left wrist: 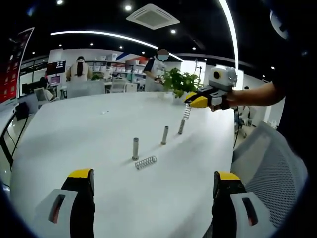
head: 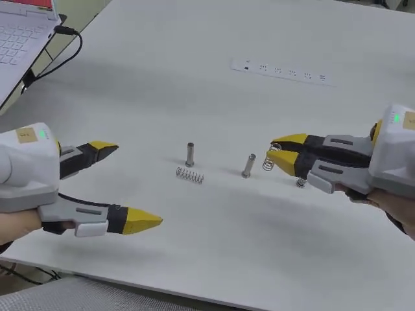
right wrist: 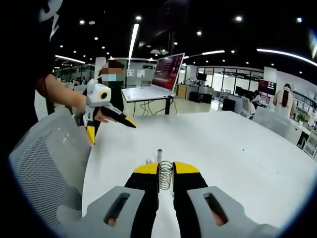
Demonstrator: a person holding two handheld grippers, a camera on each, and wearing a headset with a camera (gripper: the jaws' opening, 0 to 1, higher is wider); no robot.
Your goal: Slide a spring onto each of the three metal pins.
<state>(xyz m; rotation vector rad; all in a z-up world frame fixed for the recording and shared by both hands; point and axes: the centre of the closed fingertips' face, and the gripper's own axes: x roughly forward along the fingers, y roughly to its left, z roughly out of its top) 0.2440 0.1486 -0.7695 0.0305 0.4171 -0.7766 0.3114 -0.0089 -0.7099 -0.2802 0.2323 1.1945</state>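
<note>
Right gripper (head: 272, 150) pinches a spring (head: 270, 162) just beside the middle pin (head: 248, 165); left gripper (head: 139, 184) stands open, empty. Risk: off-axis spring snags, toppling that pin

Bright, even overhead light. Ceiling strips (left wrist: 99, 33) glare against a dark ceiling in both gripper views. Pins (head: 190, 154) cast faint, soft shadows on the white table (head: 194, 84). Fisheye edges bend; the head view is slightly soft.

White table (head: 194, 259). Frame centre: two metal pins standing upright, left pin (head: 190, 154) and right pin (head: 249, 165). Loose spring (head: 190, 175) lies flat just below left pin. Power strip (head: 282, 71) upper right; laptop (head: 19, 32) upper left corner.
</note>
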